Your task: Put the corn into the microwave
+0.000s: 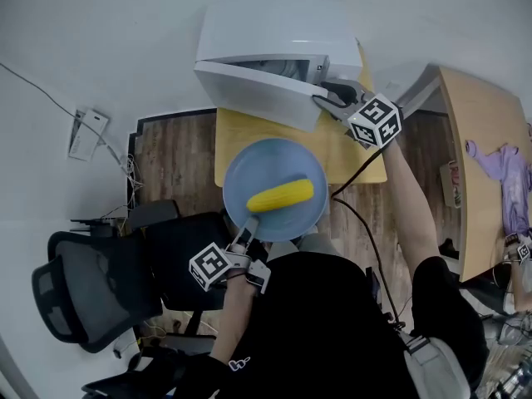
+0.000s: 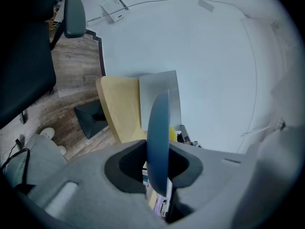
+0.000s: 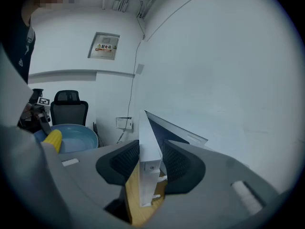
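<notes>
Wall sign carries Chinese print; too small to read.

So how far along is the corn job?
Done: microwave door stands partly open. In hand: left gripper grips the blue plate carrying the corn; right gripper clamps the door's edge. Left: swing the door wide, put the corn inside.

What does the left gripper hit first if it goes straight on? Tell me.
Beyond the plate it already holds, the left gripper points toward the open microwave door. That probably comes first, though depth and height are hard to judge here.
</notes>
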Demonstrator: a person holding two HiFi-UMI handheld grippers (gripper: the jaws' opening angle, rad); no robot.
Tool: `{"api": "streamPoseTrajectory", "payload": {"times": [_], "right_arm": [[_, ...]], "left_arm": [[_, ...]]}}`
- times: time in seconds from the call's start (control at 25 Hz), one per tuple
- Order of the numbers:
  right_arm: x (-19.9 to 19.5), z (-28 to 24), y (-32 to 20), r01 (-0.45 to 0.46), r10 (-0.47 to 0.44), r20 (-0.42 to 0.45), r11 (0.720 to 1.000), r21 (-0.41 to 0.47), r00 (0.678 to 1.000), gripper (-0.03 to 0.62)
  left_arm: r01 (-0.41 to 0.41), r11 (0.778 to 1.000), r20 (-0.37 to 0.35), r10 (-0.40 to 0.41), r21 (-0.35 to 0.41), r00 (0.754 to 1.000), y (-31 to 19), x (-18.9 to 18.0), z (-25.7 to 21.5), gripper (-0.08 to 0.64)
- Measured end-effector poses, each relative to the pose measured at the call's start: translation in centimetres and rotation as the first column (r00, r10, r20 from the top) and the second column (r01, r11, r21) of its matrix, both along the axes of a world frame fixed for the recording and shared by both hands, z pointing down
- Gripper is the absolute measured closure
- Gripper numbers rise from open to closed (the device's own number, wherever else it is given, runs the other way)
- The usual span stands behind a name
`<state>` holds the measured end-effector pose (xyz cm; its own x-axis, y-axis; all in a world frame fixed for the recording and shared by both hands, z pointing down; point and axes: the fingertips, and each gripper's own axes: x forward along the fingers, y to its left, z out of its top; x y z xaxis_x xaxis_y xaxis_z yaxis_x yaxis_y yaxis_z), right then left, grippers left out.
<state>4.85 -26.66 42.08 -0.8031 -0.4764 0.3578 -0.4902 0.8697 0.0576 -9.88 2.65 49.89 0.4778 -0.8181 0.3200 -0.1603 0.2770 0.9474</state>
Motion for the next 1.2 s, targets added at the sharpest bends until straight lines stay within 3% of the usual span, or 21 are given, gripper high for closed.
{"api": "streamPoseTrajectory", "payload": {"times": [0.44,0.8,0.96,1.2], "right_arm": [[-1.4,-1.0,6.1,0.071,-0.056,0.176,0.994,-0.079,0.983,0.431],[-7.1,-0.8,14.5,0.188,-0.165,0.242,0.979,-0.073,0.956,0.428],[-9.5,-0.8,17.0,0.266,-0.229,0.294,0.959,-0.095,0.928,0.458],[-13.5,-0.8,19.4,0.396,-0.314,0.396,0.907,-0.145,0.863,0.469]], "left_arm": [[0.008,1.0,0.002,-0.008,-0.008,1.0,4.0,0.8,-0.4,0.479],[0.074,0.997,-0.049,-0.074,0.008,0.996,10.3,-1.5,0.9,0.479],[0.111,0.994,-0.027,-0.112,-0.014,0.993,12.5,-2.7,1.6,0.478],[0.18,0.983,-0.062,-0.178,0.028,0.982,13.5,-4.0,0.3,0.477]]}}
